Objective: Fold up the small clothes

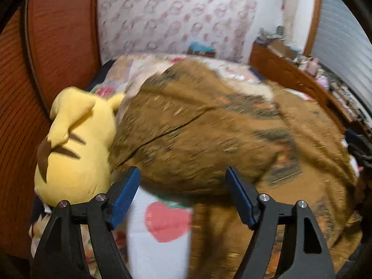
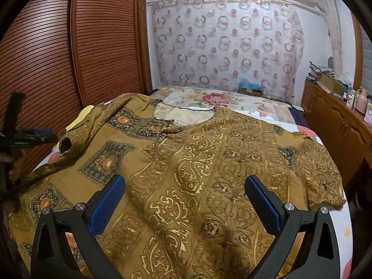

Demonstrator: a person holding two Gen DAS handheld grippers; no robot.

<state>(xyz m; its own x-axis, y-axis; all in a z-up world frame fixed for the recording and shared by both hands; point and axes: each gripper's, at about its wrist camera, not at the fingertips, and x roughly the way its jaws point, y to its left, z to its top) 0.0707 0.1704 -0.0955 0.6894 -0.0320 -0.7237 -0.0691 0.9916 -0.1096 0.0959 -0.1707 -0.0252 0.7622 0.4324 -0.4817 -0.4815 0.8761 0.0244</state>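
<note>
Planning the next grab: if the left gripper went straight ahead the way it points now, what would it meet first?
Most likely the brown patterned garment, humped up directly ahead of the open left gripper. The yellow plush toy sits off to its left. Blur makes depth uncertain.

mustard paisley-patterned shirt (image 2: 209,174); yellow plush (image 1: 76,144) with brown stripes.

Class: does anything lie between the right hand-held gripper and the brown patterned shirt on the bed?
Nothing visible does. The right hand-held gripper is open directly above the shirt, which lies spread over the bed.
</note>
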